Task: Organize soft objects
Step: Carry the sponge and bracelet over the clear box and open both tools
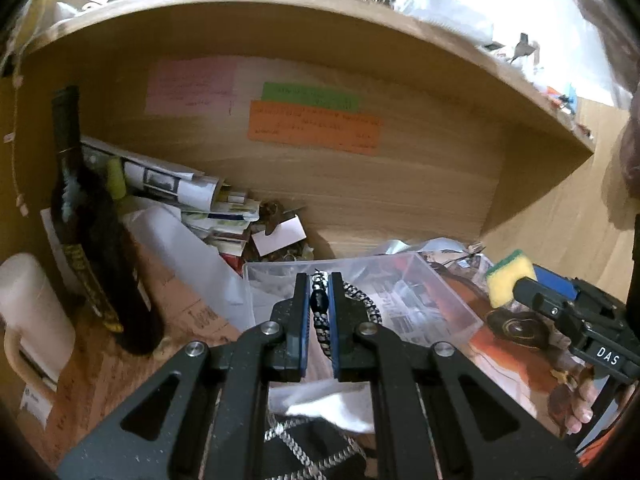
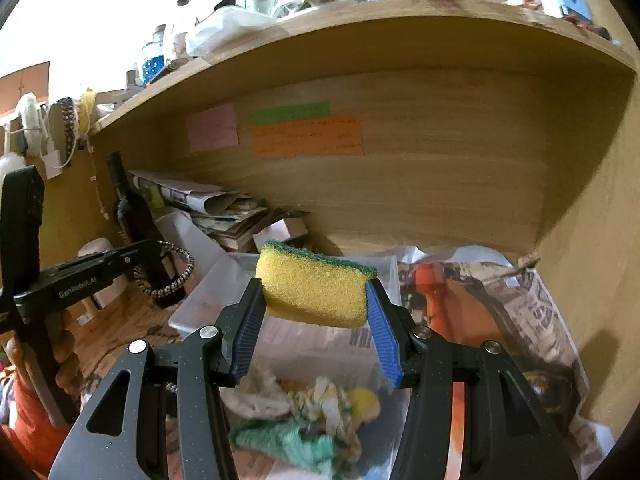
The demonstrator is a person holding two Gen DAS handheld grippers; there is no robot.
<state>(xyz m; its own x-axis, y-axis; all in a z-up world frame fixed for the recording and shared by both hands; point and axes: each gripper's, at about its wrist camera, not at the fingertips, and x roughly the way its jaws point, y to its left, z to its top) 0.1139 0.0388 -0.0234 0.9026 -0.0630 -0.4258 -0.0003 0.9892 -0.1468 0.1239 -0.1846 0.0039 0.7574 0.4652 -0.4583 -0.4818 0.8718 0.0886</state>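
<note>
While left hand-held gripper [image 1: 319,312] pinches braided cord [image 1: 362,298], right hand-held gripper [image 2: 316,312] clamps porous yellow sponge [image 2: 316,290].

Two grippers show: the left gripper [image 1: 319,312], its jaws pinching one black-and-white braided cord [image 1: 362,300], and the right gripper [image 2: 316,312], its jaws squeezing one yellow-and-green sponge [image 2: 314,284]. One clear plastic bin [image 1: 440,284] sits just beyond both sets of jaws. One dark bottle [image 1: 92,240] stands far left of the left jaws. Three coloured notes hang above: one pink [image 1: 190,86], one green [image 1: 310,96], one orange [image 1: 314,128].
</note>
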